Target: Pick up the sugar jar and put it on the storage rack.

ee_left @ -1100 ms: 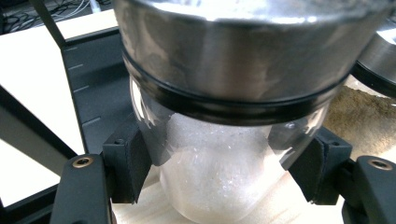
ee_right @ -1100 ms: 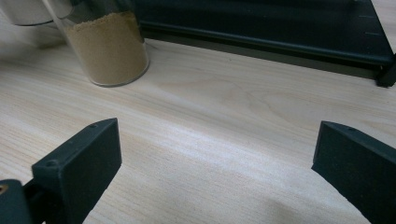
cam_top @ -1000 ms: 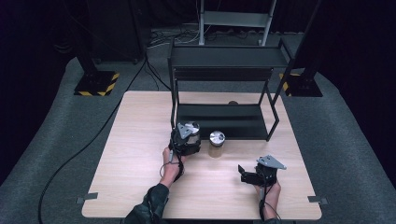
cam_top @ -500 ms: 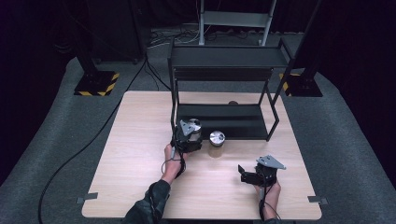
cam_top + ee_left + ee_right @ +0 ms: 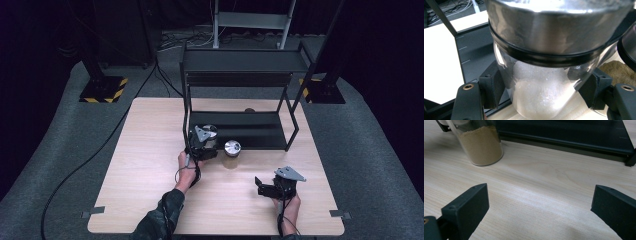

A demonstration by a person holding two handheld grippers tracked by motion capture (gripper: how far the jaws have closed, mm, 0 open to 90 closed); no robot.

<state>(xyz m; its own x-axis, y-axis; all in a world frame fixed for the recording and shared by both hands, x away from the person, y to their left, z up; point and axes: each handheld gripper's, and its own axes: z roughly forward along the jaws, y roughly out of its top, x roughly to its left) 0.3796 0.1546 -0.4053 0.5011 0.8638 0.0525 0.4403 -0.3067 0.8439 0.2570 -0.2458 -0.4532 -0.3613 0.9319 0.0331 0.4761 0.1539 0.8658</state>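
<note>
The left gripper [image 5: 204, 142] was clamped on a glass jar [image 5: 544, 82] with a metal lid, its two black pads pressed against the glass on either side. In the high view that gripper sat just left of centre, at the front edge of the black shelf rack [image 5: 240, 75], and the jar it held was mostly hidden beneath its grey plate. A second jar [image 5: 232, 152] with a shiny lid stood on the wooden table [image 5: 140, 170] just to the right of it, near the rack's bottom shelf. The right gripper [image 5: 267, 187] rested low and right of centre, well apart from both jars, with its jaws wide apart and nothing between them.

Judging from this, the work looked to be putting the jars onto the rack: the first jar was gripped and about at the shelf's edge but not yet clearly set down on it, and the second jar was untouched, so most of the job seemed left.

The left gripper view showed what the high view could not: the grip itself, the white powder inside the held jar, and the brown contents of the neighbour at the right edge. The right gripper view, at its upper left, showed the second jar's tan powder [image 5: 481, 145] and bare table between its own open jaws. The high view alone gave the whole layout and the rack's upper shelf.
</note>
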